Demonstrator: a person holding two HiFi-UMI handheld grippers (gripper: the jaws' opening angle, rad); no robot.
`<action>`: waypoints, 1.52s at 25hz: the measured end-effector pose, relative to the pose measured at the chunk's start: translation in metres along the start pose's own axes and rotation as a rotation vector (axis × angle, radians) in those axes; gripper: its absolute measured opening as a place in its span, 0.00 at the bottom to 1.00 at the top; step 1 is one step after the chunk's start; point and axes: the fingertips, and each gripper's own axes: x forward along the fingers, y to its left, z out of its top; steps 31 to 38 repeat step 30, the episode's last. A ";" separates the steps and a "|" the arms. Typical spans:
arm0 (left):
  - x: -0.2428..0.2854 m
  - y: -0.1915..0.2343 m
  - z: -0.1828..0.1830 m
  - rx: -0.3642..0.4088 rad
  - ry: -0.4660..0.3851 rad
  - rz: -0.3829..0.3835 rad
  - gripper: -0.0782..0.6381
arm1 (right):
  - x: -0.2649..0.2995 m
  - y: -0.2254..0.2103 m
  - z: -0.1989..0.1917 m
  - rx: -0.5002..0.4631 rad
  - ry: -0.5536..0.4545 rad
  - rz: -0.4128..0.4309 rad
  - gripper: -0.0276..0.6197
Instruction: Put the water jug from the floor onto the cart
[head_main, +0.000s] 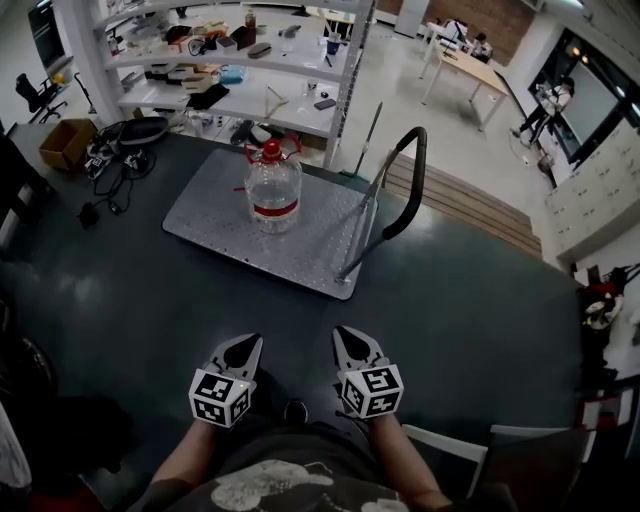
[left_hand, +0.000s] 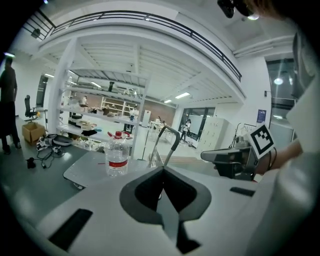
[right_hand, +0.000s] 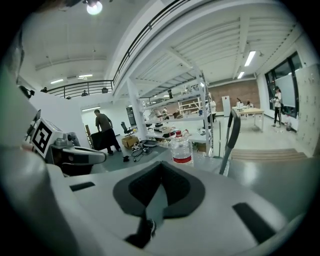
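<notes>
The clear water jug (head_main: 273, 190) with a red cap, red handle and red label stands upright on the grey platform of the cart (head_main: 215, 222). The cart's black push handle (head_main: 409, 190) rises at the right end. Both grippers hang close to my body, well short of the cart and apart from the jug. My left gripper (head_main: 246, 345) is shut and holds nothing, and so is my right gripper (head_main: 348, 335). From the left gripper (left_hand: 162, 170) the jug (left_hand: 117, 155) shows ahead to the left. From the right gripper (right_hand: 161, 165) the jug (right_hand: 181, 149) stands straight ahead.
A white shelf rack (head_main: 230, 60) full of small items stands behind the cart. Cables (head_main: 118, 165) and a cardboard box (head_main: 67, 143) lie at the left. Wooden boards (head_main: 470, 205) lie on the floor to the right. A person (right_hand: 102, 131) stands far off by the shelves.
</notes>
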 end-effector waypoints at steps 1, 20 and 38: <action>-0.002 -0.007 -0.002 0.002 -0.001 0.001 0.12 | -0.008 -0.003 -0.002 0.002 -0.004 -0.002 0.03; -0.045 -0.062 -0.012 0.029 0.003 0.043 0.12 | -0.063 -0.008 -0.026 0.012 0.008 -0.002 0.03; -0.072 -0.059 -0.020 0.006 -0.016 0.084 0.12 | -0.069 0.007 -0.030 -0.010 0.019 0.011 0.03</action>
